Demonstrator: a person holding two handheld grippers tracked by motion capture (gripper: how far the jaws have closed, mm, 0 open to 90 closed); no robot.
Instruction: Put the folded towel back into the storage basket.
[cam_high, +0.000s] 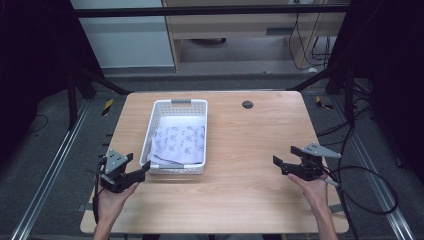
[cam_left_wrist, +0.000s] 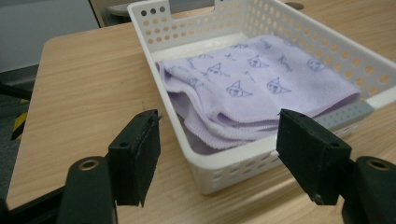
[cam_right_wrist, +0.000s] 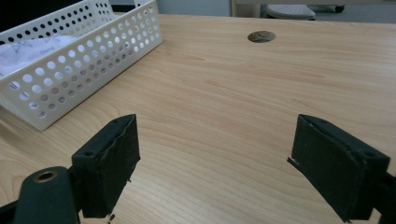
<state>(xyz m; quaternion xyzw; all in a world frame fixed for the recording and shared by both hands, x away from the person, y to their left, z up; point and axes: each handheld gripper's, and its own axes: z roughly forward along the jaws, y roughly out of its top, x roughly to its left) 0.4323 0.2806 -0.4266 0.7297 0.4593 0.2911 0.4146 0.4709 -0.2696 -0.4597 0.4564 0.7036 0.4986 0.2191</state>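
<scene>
**High view: two hand-held grippers flanking a basket on a wooden desk**

High view. A white perforated basket (cam_high: 175, 137) stands on the desk (cam_high: 240, 165), left of centre. A folded lilac cloth (cam_high: 179, 144) with a printed cat-face motif lies inside the basket, toward its near end. A round cable hole (cam_high: 247, 104) sits in the desk, right of the basket's far end. The left gripper (cam_high: 135, 167) is held just beside the basket's near left corner, its fingers spread wide and holding nothing. The right gripper (cam_high: 284, 156) is well apart from the basket, to its right, fingers likewise wide and empty. Left gripper view: the basket's near corner lies between the open fingers (cam_left_wrist: 137, 156).
</scene>
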